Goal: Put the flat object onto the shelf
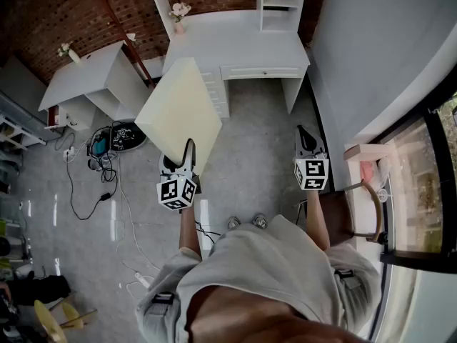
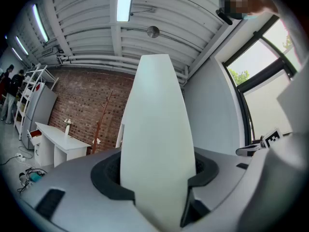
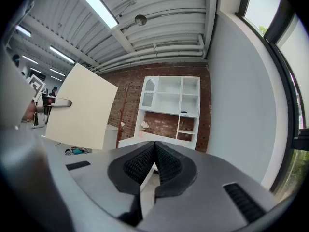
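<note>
A white shelf stands against the brick wall above a white counter, well ahead of the person. The cream flat panel is up in the air, tilted, with its lower edge pinched between the jaws of the left gripper. The right gripper, well apart from the panel, is empty, its jaws pressed together.

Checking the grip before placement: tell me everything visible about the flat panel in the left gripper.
The flat panel is a thin, rigid, pale cream rectangle, plain and unmarked, possibly painted board or foam. The left gripper is shut on its near edge, holding it tilted in the air above the floor, short of the white desk. Nothing else touches it.
</note>
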Demonstrator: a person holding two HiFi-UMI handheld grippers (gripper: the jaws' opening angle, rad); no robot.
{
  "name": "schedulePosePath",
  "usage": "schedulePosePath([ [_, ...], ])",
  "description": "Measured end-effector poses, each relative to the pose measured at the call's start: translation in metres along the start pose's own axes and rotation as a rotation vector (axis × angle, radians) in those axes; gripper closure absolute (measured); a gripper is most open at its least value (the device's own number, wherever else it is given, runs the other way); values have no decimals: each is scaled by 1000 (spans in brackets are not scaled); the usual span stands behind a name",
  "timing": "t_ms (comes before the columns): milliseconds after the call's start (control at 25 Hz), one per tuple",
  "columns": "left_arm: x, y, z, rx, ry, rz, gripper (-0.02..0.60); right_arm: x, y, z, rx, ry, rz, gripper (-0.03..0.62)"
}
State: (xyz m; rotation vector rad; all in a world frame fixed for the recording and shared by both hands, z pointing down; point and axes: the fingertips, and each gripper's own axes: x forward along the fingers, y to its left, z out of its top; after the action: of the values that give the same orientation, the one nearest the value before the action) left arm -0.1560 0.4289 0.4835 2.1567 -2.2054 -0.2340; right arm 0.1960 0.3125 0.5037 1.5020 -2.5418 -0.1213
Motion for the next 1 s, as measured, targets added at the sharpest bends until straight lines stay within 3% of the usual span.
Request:
schedulePosePath([
  [440,2,-1,2,-4,-10,6,296,2,1,-3,0,6,21,566],
  [1000,16,-33,-3,8,-11,13,296,3,-26,-17,-26,11,35,566],
])
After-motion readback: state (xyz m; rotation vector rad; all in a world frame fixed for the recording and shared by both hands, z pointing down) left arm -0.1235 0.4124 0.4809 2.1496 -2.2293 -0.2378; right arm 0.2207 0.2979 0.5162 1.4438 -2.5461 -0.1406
